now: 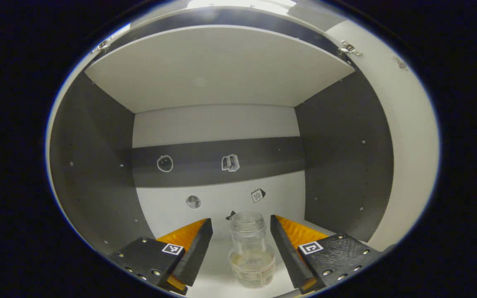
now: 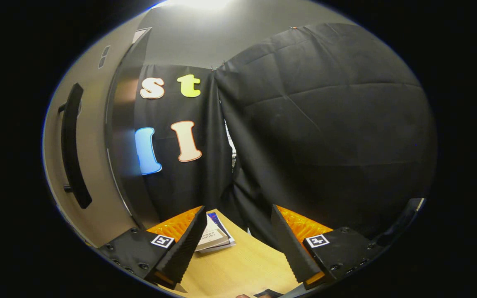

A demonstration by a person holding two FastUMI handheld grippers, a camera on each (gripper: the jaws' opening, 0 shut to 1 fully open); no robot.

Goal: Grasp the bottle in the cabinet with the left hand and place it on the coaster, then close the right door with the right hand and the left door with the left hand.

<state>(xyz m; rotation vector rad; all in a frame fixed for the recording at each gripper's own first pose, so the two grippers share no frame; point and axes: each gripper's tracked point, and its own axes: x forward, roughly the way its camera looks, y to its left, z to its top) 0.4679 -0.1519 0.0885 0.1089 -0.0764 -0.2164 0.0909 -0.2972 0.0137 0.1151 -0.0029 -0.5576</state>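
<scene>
First step, the grasp: the left gripper point(image 1: 241, 231), fingers apart, straddles the uncapped clear glass bottle point(image 1: 251, 252) standing on the cabinet floor point(image 1: 218, 265), not yet clamped; closing on it comes next, while the right gripper point(image 2: 236, 231) waits open over the tabletop point(image 2: 238, 265).
</scene>
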